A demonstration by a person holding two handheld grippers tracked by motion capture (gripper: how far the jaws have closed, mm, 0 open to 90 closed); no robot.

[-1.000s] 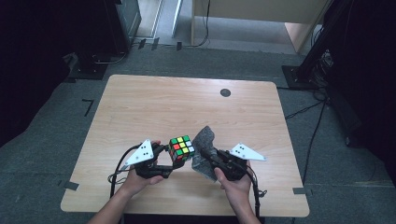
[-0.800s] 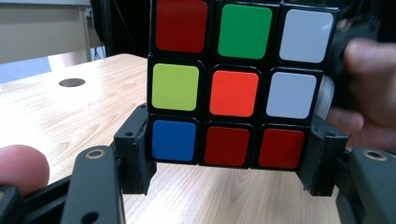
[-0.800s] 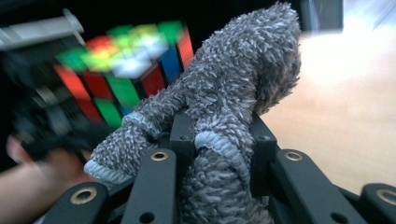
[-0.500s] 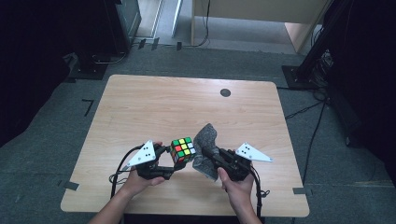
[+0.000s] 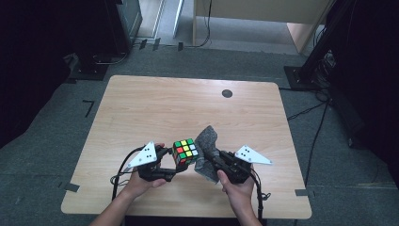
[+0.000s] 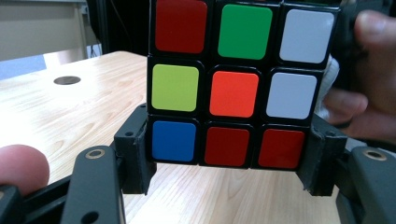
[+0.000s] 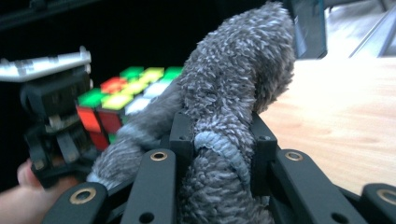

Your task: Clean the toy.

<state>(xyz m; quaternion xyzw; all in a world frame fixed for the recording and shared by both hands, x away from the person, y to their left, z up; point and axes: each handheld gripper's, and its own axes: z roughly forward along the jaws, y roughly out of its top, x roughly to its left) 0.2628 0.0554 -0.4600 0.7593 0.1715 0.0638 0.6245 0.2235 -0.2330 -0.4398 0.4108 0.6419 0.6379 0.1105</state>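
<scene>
Black jaws of the left gripper (image 6: 229, 179) pinch the bottom row of a multicoloured plastic puzzle cube (image 6: 233, 79), held above the near edge of the pale wooden table (image 5: 155, 108). Just beside it, the right gripper (image 7: 223, 161) clamps a fluffy grey microfibre cloth (image 7: 233, 93), which touches the cube's side. Farther off sits a small round dark grommet (image 5: 227, 93).

The puzzle cube (image 5: 185, 151) is a three-by-three cube with black edges and mixed stickers of red, green, yellow, white, orange and blue. It sits lifted off the desk (image 5: 155, 108) near its front edge, tilted slightly, clamped at its bottom row. Touching its right side is a grey, fluffy cloth (image 5: 207, 149), bunched up and pinched in the middle, one end standing up above the cube.
</scene>
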